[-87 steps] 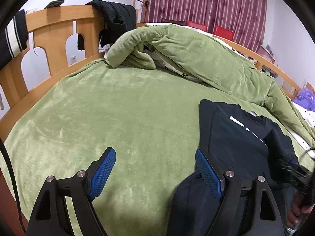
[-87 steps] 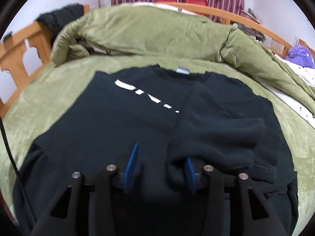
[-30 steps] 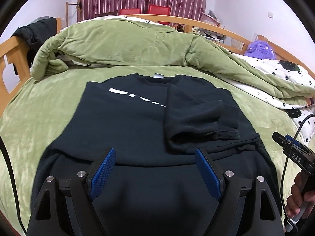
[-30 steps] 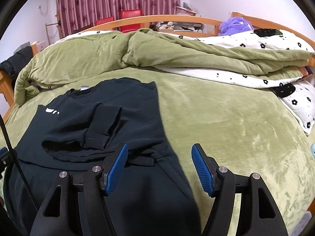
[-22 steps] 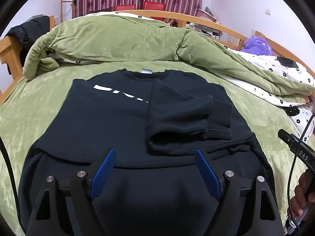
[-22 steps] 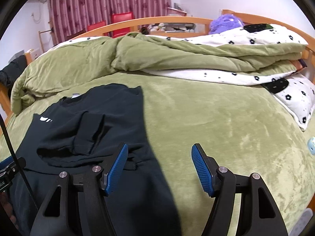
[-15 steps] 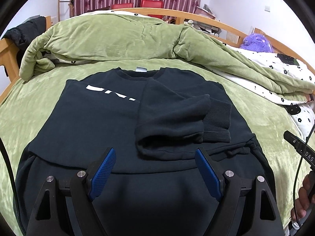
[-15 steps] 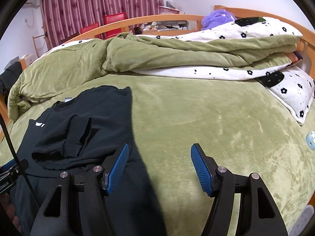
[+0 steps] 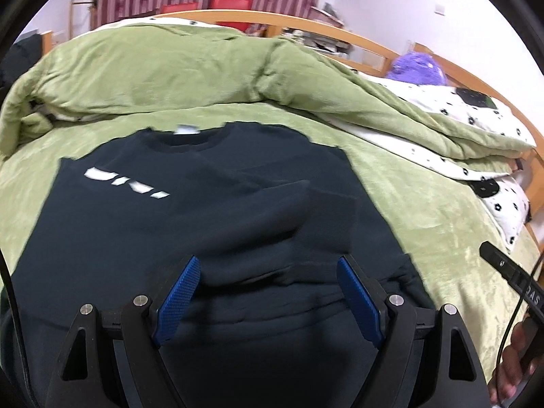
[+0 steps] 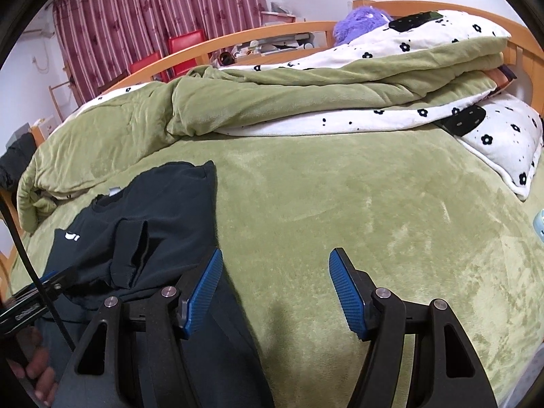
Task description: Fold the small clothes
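Left wrist view: black sweatshirt (image 9: 142, 224) half folded, both jaws wide and empty; next, grab the lower-frame hem.

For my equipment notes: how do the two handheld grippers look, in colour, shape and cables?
Both the left gripper and the right gripper have black angular frames with triangular cut-outs, silver bolts and blue ribbed pads. A black cable hangs from the right gripper, whose side carries white letters.
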Motion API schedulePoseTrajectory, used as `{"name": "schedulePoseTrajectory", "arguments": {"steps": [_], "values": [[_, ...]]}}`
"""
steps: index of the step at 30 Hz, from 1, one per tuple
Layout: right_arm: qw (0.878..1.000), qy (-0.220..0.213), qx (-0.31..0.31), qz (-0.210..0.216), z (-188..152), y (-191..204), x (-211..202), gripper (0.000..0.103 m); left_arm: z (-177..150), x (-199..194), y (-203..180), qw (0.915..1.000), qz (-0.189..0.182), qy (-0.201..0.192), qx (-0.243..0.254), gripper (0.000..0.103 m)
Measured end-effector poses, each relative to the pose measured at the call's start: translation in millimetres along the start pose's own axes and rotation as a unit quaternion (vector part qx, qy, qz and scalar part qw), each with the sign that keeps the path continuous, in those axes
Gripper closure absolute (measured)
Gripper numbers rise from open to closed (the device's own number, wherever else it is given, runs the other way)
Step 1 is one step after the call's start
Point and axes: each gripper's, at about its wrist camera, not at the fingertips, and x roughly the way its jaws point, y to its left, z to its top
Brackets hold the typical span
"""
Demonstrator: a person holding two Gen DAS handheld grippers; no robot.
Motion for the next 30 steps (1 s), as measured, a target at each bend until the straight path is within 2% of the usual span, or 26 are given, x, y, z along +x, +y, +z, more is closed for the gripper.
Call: {"name": "schedulePoseTrajectory", "arguments": {"steps": [7,10,14,16,17,19,20,22,23,26,30], "values": [[1.0,0.005,0.012,0.009,2.8,-5.7,0.8,0.039,6.7,52.8,-41.2,0.9982,-0.032,0.047,0.02,0.021],[1.0,0.01,0.016,0.012,2.8,-7.3,2.3,0.039,1.8,77.6,-47.0,0.9974,-0.019,0.067,0.017,0.021],[1.0,0.017,0.013,0.012,3.2,-5.1,6.9,0.039,1.2,91.3,-44.6,0.9978,-0.02,0.063,0.004,0.018],[1.0,0.022,0.012,0.012,3.3,-3.3,10.3,0.039,1.8,89.9,-38.7,0.9979,-0.025,0.058,-0.012,0.027],[1.0,0.024,0.013,0.012,3.5,-2.4,11.4,0.039,2.3,88.7,-36.6,0.9982,-0.017,0.055,-0.016,0.043],[1.0,0.025,0.014,0.012,3.8,-0.7,12.3,0.039,4.8,86.0,-30.5,0.9979,-0.029,0.055,-0.017,0.054],[0.999,0.026,0.013,0.014,4.0,1.0,12.1,0.039,6.5,81.0,-25.2,0.9973,-0.048,0.051,-0.023,0.076],[1.0,0.024,0.01,0.013,4.1,5.0,10.5,0.039,11.4,73.6,-17.4,0.9958,-0.068,0.052,-0.033,0.081],[1.0,0.024,0.007,0.013,3.4,7.6,9.3,0.039,14.0,66.8,-13.6,0.9962,-0.066,0.045,-0.033,0.082],[1.0,0.022,-0.003,0.016,1.0,18.2,7.2,0.039,23.0,43.6,-0.2,0.9986,-0.045,0.019,-0.022,0.085],[0.999,0.026,-0.022,0.017,-2.5,38.0,8.4,0.039,33.5,8.3,37.4,0.9991,-0.019,-0.012,-0.036,0.085]]}}
